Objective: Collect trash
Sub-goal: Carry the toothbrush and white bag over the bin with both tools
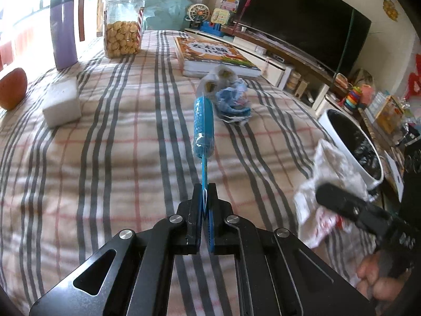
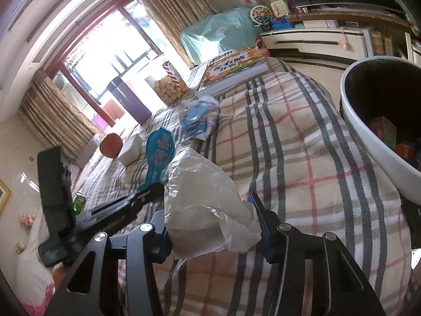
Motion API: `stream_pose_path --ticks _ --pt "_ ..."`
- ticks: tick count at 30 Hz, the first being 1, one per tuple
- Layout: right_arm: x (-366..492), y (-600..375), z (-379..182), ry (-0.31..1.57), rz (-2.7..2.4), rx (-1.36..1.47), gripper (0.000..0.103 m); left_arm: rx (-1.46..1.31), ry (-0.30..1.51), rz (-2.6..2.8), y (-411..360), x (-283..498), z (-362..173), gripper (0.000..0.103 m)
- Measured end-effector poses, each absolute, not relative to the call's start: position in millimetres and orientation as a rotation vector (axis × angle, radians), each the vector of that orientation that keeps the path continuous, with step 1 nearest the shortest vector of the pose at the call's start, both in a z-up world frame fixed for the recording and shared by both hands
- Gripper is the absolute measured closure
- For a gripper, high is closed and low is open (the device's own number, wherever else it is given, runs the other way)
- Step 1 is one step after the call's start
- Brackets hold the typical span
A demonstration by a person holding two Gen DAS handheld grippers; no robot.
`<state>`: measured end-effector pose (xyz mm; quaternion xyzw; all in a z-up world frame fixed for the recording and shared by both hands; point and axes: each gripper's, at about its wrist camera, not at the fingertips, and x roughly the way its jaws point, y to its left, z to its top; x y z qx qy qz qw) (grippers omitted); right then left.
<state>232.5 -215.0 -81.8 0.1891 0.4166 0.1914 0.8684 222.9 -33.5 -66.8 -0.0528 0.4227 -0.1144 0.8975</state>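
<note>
My left gripper point(image 1: 205, 192) is shut on a flat blue plastic package point(image 1: 203, 126), held edge-on above the plaid cloth; it also shows in the right wrist view point(image 2: 159, 148). My right gripper point(image 2: 210, 205) is shut on a crumpled white plastic bag point(image 2: 205, 200), seen blurred in the left wrist view point(image 1: 329, 187). A crumpled blue wrapper point(image 1: 232, 102) with two small clear cups point(image 1: 218, 79) lies on the cloth further ahead, also in the right wrist view point(image 2: 198, 118). A white bin point(image 2: 368, 121) with a black liner stands at the right edge of the surface point(image 1: 352, 144).
On the plaid cloth point(image 1: 118, 144) stand a cookie jar point(image 1: 122, 26), a purple bottle point(image 1: 64, 30), a white block point(image 1: 61, 104), an orange object point(image 1: 13, 88) and a book point(image 1: 215, 56). A TV and low cabinet point(image 1: 302, 21) line the right side.
</note>
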Motion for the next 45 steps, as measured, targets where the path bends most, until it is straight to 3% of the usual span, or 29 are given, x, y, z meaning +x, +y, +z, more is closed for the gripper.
stream_pose_path --ticks 45 --pt "186.4 -321.2 -48.8 0.738 0.203 0.462 0.052 -0.004 0.851 -0.521 -158.7 188.2 -37.5 0.100"
